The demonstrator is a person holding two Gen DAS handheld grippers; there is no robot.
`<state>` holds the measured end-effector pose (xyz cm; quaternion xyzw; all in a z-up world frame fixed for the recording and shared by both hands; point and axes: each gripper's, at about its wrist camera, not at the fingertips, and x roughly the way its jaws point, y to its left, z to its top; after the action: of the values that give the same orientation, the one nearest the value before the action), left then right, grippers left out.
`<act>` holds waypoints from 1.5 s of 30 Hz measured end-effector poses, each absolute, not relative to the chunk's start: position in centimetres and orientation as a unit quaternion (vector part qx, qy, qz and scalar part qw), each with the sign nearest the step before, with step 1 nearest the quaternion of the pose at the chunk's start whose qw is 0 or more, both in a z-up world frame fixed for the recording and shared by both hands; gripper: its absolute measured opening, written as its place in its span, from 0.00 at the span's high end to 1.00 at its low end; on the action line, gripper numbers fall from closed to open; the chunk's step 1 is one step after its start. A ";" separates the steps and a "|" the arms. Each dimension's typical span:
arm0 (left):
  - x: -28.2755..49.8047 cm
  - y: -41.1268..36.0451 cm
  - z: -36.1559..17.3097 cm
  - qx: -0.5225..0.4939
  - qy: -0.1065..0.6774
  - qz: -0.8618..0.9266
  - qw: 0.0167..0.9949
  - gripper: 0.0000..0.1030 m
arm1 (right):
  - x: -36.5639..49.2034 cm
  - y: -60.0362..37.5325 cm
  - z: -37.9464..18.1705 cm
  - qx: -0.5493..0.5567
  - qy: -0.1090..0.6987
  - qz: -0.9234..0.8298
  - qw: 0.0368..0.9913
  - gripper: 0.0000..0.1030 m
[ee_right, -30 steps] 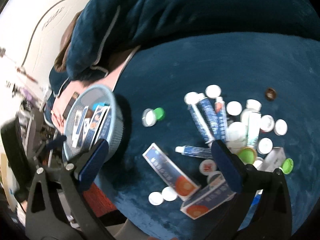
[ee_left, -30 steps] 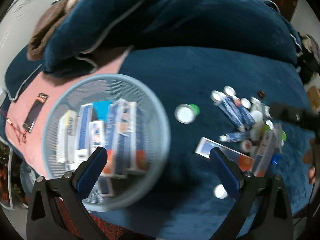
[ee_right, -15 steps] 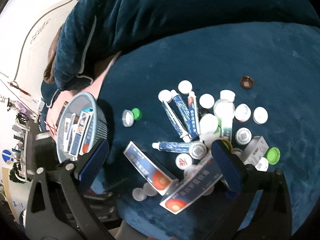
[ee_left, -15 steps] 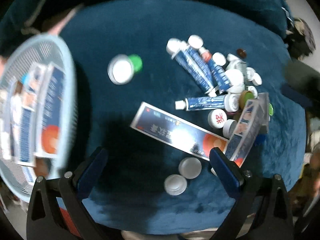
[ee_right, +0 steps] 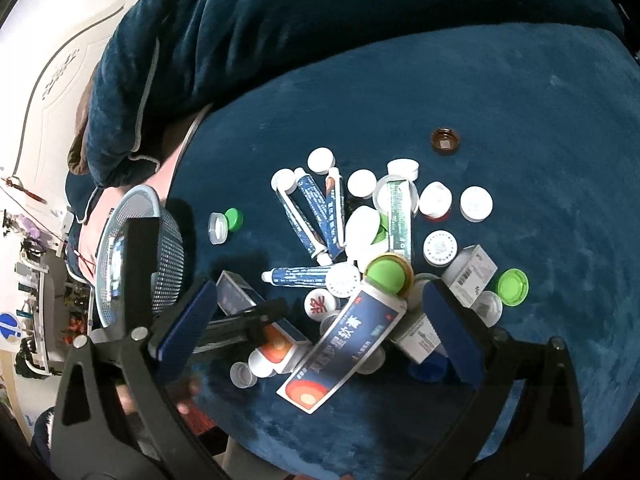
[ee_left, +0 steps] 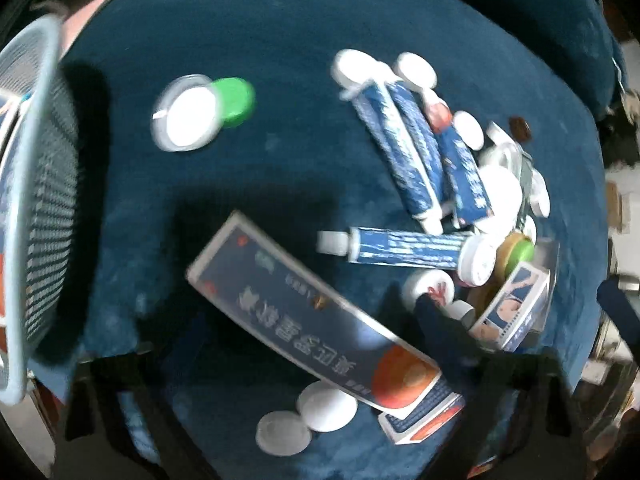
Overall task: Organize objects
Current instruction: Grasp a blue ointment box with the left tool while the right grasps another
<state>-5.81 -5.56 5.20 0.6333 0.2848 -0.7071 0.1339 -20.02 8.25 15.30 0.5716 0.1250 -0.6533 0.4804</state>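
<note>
A long blue box with an orange disc [ee_left: 312,316] lies flat on the blue plush surface. My left gripper [ee_left: 308,312] points steeply down over it with its jaws closing, the box between them; the blurred picture shows no pad pressing on it. In the right wrist view the left gripper [ee_right: 256,320] sits over that box [ee_right: 236,296]. My right gripper [ee_right: 320,320] stands open above a second blue box [ee_right: 344,340] at the near edge of the pile. Blue ointment tubes [ee_left: 404,152] [ee_right: 316,216] lie beyond.
A pale blue mesh basket [ee_left: 36,200] [ee_right: 168,248] holding boxes stands at the left. White caps [ee_left: 304,416], a clear jar with a green lid [ee_left: 208,108], small white cartons [ee_right: 472,272] and green lids [ee_right: 512,286] crowd the right. A thick blue blanket [ee_right: 320,20] is heaped behind.
My left gripper swung from above the basket to the right and dropped over the long blue box, its jaws narrowing. The right gripper drifted closer to the pile, still open.
</note>
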 end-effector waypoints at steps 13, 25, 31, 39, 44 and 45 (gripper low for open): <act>-5.3 -5.7 8.0 0.605 0.216 -0.756 0.122 0.57 | -18.9 8.7 14.1 0.578 0.149 -0.645 0.477 0.00; -5.2 -5.7 5.9 0.642 0.178 -0.737 0.111 0.35 | -17.5 10.3 9.5 0.659 0.133 -0.638 0.375 0.01; -4.9 -5.5 6.5 0.634 0.154 -0.752 0.095 0.61 | -17.4 10.3 6.8 0.700 0.099 -0.607 0.362 0.55; -4.3 -5.8 8.7 0.607 0.144 -0.776 0.093 0.63 | -19.0 10.5 11.1 0.644 0.083 -0.650 0.394 0.57; -2.8 -6.2 10.7 0.588 0.132 -0.793 0.095 0.63 | -19.1 9.8 11.1 0.646 0.079 -0.642 0.405 0.57; -3.2 -6.5 11.0 0.583 0.132 -0.796 0.097 0.63 | -18.9 9.5 11.2 0.645 0.079 -0.642 0.408 0.57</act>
<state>-3.18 -6.53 10.98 0.5834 0.1319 -0.7955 0.0970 -18.86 9.52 11.19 0.6447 0.0790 -0.6418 0.4078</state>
